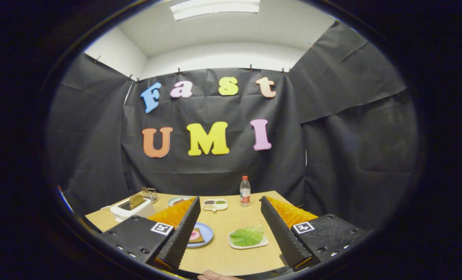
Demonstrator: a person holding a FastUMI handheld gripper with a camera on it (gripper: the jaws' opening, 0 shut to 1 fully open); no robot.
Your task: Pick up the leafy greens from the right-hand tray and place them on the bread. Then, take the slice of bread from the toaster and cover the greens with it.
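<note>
Gripper [229, 229]: fingers spread wide apart and holding nothing, raised above the near part of the table.
Fingers [184, 233]: ribbed inner faces turned toward each other, with the tray and half of the plate showing in the gap between them.
Table [223, 256]: light wood, running from under the fingers back to the black cloth wall.
Greens [247, 235]: one broad pale-green leaf lying flat on the tray, between the fingers and closer to the right one.
Tray [236, 245]: small, white, rectangular, on the table just right of the plate and apart from it.
Plate [206, 233]: round, blue, partly hidden behind the left finger.
Bread [197, 236]: a slice on the plate with a pink round piece on top, its left part covered by the left finger.
Toaster [131, 208]: white, far left on the table beyond the left finger.
Slice [136, 201]: browned, standing up out of the toaster slot.
Dish [215, 204]: white, divided into compartments with dark and green bits, well beyond the fingers.
Bottle [245, 191]: clear with a red cap, upright near the table's far edge, just right of the dish.
Hand [214, 276]: a fingertip showing below the fingers.
</note>
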